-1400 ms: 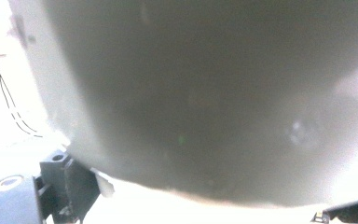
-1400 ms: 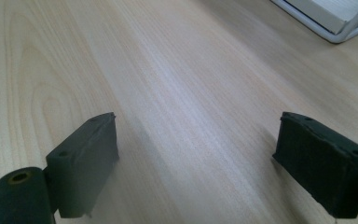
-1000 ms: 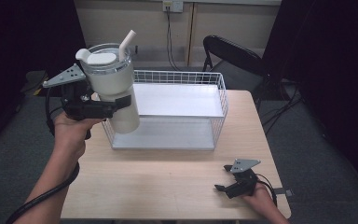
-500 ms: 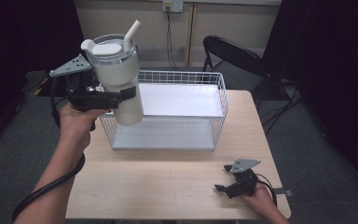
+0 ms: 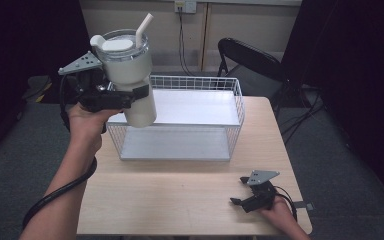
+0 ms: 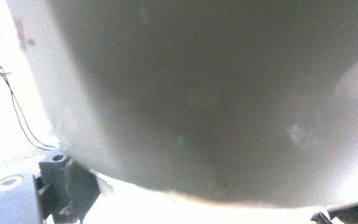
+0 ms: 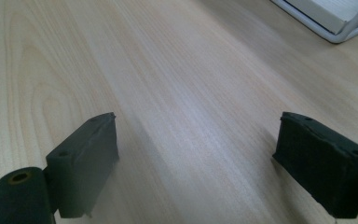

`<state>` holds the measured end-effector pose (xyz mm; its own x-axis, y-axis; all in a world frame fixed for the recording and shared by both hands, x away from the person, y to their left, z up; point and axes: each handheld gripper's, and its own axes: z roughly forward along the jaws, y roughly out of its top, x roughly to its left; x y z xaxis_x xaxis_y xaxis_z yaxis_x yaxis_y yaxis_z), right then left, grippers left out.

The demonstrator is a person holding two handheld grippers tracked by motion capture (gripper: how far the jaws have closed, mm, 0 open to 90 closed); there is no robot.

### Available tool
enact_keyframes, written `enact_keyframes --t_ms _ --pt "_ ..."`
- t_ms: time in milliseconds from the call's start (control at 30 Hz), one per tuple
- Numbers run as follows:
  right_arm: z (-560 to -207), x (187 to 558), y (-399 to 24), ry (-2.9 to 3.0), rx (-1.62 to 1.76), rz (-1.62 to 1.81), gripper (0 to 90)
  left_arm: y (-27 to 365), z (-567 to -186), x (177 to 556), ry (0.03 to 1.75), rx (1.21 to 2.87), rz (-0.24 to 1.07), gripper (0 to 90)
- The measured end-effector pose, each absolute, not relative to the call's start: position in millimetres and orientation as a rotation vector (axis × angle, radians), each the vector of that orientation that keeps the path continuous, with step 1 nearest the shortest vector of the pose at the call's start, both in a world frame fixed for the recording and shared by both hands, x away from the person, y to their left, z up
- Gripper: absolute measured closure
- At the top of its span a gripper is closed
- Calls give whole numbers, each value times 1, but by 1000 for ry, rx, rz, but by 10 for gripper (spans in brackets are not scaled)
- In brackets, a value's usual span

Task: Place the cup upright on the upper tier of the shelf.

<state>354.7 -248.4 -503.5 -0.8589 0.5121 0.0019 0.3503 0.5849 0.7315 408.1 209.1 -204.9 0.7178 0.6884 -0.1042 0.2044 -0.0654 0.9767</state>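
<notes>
Tumbler point(image 5: 128, 75) hangs in the air above the basket's point(image 5: 237, 107) left end, clamped around its body by our left gripper point(image 5: 130, 97), roughly upright with its straw point(image 5: 143, 22) poking up. We judge this the carry step; next we would need to lower it inside the wire walls without clipping the rim. Our right gripper point(image 5: 240, 197) rests wide apart and empty on the table point(image 5: 180, 200). We count one tumbler, one basket, two grippers.
</notes>
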Motion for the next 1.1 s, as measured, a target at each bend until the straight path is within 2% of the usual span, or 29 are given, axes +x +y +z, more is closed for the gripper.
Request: enact_keyframes --t_ms 1100 --pt "-503 355 -248 2606 719 1134 124 181 -214 451 754 1637 507 99"
